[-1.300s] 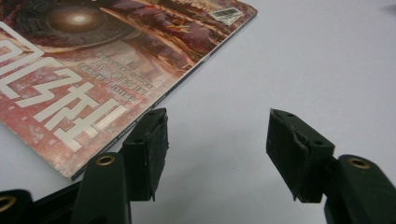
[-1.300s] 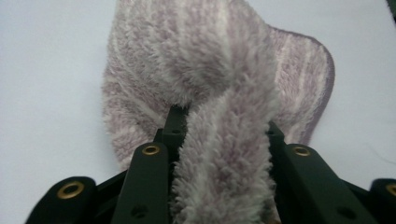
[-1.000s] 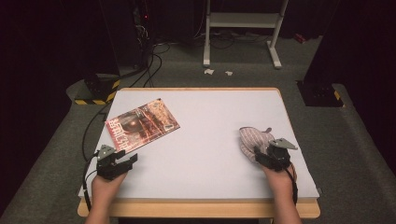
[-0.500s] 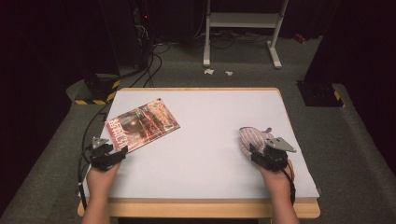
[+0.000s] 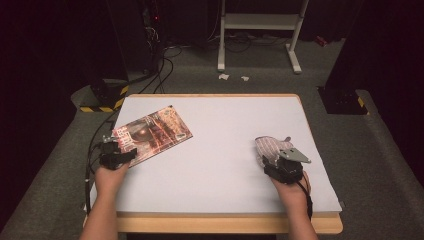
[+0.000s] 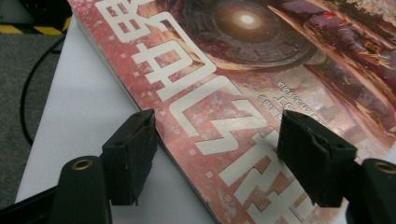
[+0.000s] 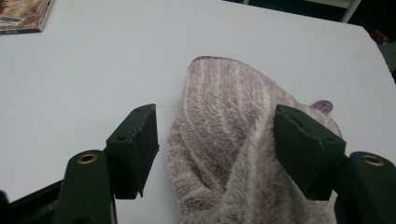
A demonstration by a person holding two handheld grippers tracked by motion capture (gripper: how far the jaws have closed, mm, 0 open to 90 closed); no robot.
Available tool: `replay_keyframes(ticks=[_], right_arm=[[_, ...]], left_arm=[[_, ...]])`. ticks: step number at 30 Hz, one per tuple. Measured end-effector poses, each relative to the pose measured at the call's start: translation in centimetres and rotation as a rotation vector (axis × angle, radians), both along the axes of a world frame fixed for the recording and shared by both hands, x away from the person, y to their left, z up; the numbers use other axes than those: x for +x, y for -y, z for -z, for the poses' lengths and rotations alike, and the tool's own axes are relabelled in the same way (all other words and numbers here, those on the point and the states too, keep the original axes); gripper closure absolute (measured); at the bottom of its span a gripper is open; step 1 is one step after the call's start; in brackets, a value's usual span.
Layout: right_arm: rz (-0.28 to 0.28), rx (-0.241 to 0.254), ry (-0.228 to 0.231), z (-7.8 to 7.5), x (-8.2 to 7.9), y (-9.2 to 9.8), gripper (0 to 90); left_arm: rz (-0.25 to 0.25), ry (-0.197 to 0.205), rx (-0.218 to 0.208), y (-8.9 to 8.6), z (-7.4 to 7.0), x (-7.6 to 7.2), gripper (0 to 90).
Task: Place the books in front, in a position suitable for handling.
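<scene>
Currently left gripper (image 6: 219, 154) straddles the near-left corner of a glossy red magazine (image 5: 152, 134) lying flat on the table (image 5: 220, 180); jaws just opening, pads off it. Right gripper (image 7: 219, 149), jaws apart, brackets a fuzzy grey-striped cloth (image 7: 233, 154), ungripped.

I see my left gripper (image 6: 217, 163) with its fingers (image 6: 130, 156) spread and just been opening, straddling the near edge of the red magazine (image 6: 261, 84), which lies flat by the table (image 6: 88, 107) edge; neither presses it.
</scene>
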State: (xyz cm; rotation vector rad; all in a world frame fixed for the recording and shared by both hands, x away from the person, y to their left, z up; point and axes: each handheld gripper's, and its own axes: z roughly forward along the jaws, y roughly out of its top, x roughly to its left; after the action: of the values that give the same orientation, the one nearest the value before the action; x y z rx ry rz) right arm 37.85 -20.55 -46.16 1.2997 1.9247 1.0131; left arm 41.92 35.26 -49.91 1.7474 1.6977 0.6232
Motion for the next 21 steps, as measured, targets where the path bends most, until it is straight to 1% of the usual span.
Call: replay_keyframes(ticks=[2, 4, 5, 6, 7, 8, 9, 10, 11, 12, 13, 14, 15, 18, 19, 21], right_arm=[[-0.003, -0.003, 0.003, -0.1, 0.0, -0.1, 32.2], [-0.003, -0.007, 0.010, -0.2, -0.1, -0.2, 32.0], [-0.001, -0.008, 0.016, -0.3, -0.2, -0.2, 31.8], [-0.007, 0.001, 0.028, -0.7, -0.3, -0.3, 31.1], [-0.007, 0.001, 0.028, -0.7, -0.3, -0.3, 31.1], [-0.016, 0.007, 0.052, -1.2, -0.6, -0.6, 31.0], [-0.016, 0.007, 0.052, -1.2, -0.6, -0.6, 31.0], [-0.045, 0.013, 0.076, -1.8, -0.9, -1.1, 30.8], [-0.059, 0.014, 0.084, -2.1, -1.0, -1.5, 30.7], [-0.078, 0.012, 0.094, -2.3, -1.2, -1.9, 30.7], [-0.095, 0.017, 0.098, -2.5, -1.2, -2.4, 30.7], [-0.095, 0.017, 0.098, -2.5, -1.2, -2.4, 30.7], [-0.112, 0.027, 0.099, -2.7, -1.2, -2.8, 30.8], [-0.177, 0.060, 0.085, -2.7, -0.4, -4.5, 31.0], [-0.202, 0.073, 0.073, -2.4, 0.2, -5.4, 31.5], [-0.233, 0.082, 0.050, -1.8, 1.4, -6.8, 32.2]], left_arm=[[0.004, 0.006, -0.001, 0.1, 0.1, 0.0, 28.8], [0.016, 0.013, 0.011, 0.2, 0.1, 0.1, 29.0], [0.023, 0.013, 0.014, 0.4, 0.1, 0.1, 29.2], [0.038, 0.016, 0.016, 0.8, 0.1, 0.2, 29.2], [0.038, 0.016, 0.016, 0.8, 0.1, 0.2, 29.2], [0.046, 0.020, 0.016, 1.0, 0.1, 0.3, 29.3], [0.056, 0.026, 0.018, 1.2, 0.2, 0.3, 29.3], [0.063, 0.033, 0.016, 1.5, 0.3, 0.4, 29.7], [0.066, 0.040, 0.010, 1.9, 0.3, 0.4, 29.9], [0.075, 0.045, 0.014, 2.2, 0.4, 0.5, 30.1], [0.078, 0.047, 0.016, 2.6, 0.4, 0.6, 30.1], [0.081, 0.044, 0.023, 3.0, 0.3, 0.7, 30.1], [0.088, 0.039, 0.033, 3.4, 0.2, 0.8, 30.2], [0.118, 0.032, 0.056, 4.8, 0.0, 1.2, 31.1], [0.121, 0.032, 0.058, 5.0, 0.0, 1.2, 31.2], [0.119, 0.037, 0.055, 5.6, 0.1, 1.2, 31.1]])
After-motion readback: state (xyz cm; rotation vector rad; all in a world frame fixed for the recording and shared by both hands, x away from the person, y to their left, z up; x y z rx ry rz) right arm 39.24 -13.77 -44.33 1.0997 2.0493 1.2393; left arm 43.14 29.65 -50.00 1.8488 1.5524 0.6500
